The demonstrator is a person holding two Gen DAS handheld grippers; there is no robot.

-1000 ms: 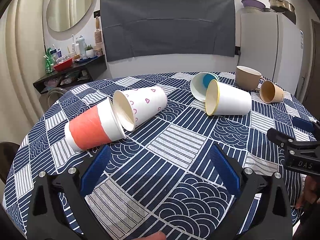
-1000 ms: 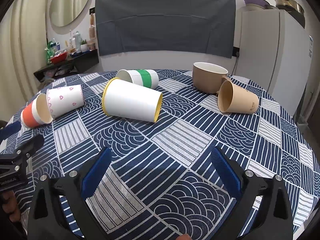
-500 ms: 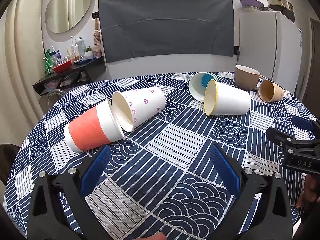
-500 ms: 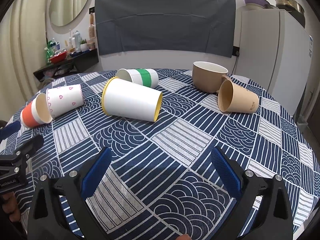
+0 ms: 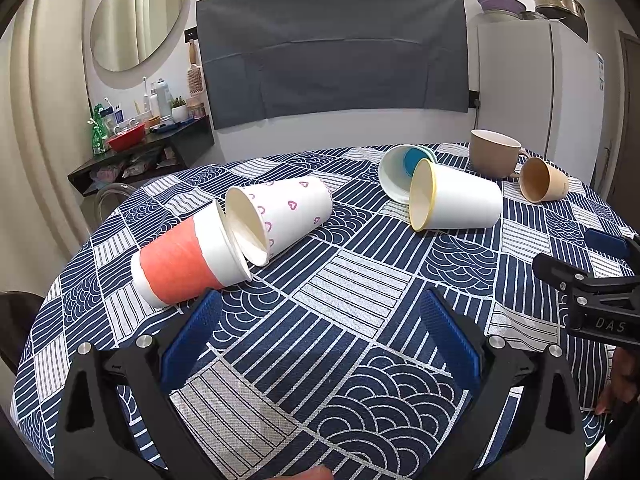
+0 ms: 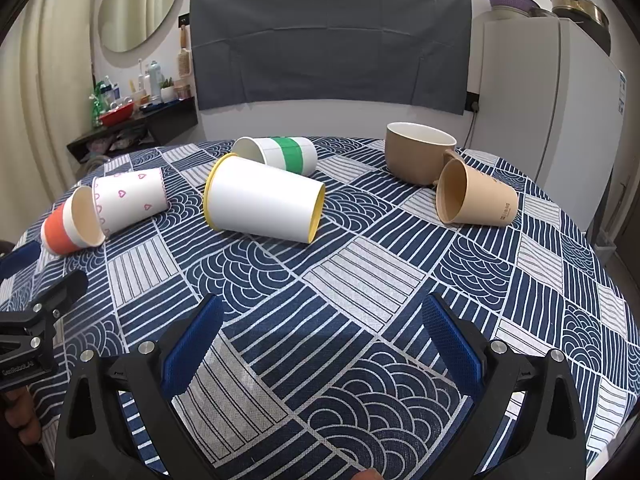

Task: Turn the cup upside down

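Nearest each camera, the left gripper (image 5: 320,328) and right gripper (image 6: 320,330) hover wide open and empty over the patterned tablecloth (image 6: 360,280). Beyond them five paper cups lie on their sides: the orange cup (image 5: 184,260) touches the heart cup (image 5: 280,212), and the yellow-rimmed cup (image 6: 262,200) touches the green-banded cup (image 6: 284,154), with the tan cup (image 6: 474,196) against the upright brown mug (image 6: 416,156). Light, round cups would likely roll; closing on one may knock its neighbour, and a hard squeeze could crush it.
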